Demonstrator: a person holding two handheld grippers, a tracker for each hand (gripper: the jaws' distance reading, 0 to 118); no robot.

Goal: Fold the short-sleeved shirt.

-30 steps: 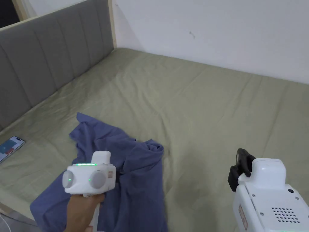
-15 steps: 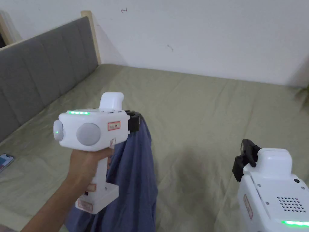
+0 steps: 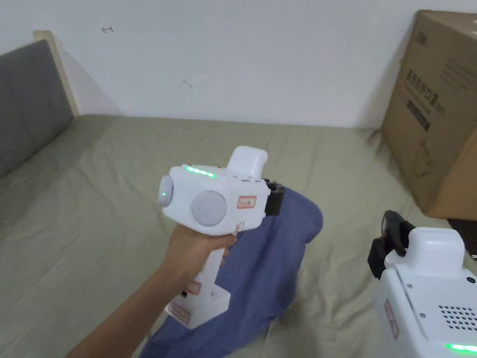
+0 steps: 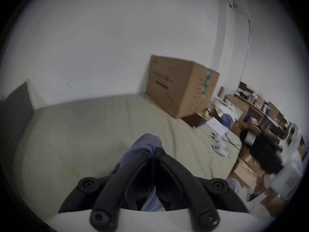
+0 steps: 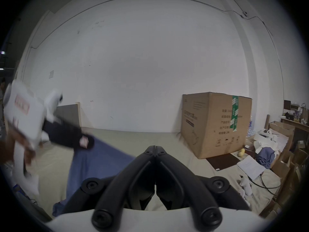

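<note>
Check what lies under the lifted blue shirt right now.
The blue shirt hangs from the left tool, whose jaws are shut on a fold of it. Beneath it shows olive bed sheet. Whatever the sheet holds directly under the draped cloth is covered.

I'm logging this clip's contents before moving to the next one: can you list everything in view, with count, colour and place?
blue short-sleeved shirt: one, blue, lifted at one end and hanging to the bed.
olive-green bed sheet: one, olive green, covering the mattress.
grey padded headboard: one, grey, at the bed's left end.
brown cardboard box: one, brown, on the bed's far right by the wall.
white wall: one, white, behind the bed.
cluttered boxes and papers: several, brown and white, beyond the box; details too small to tell.
left gripper: one, white body with black jaws, shut on the shirt, raised over the bed.
right gripper: one, white and black, jaws together, holding nothing, low on the right.
</note>
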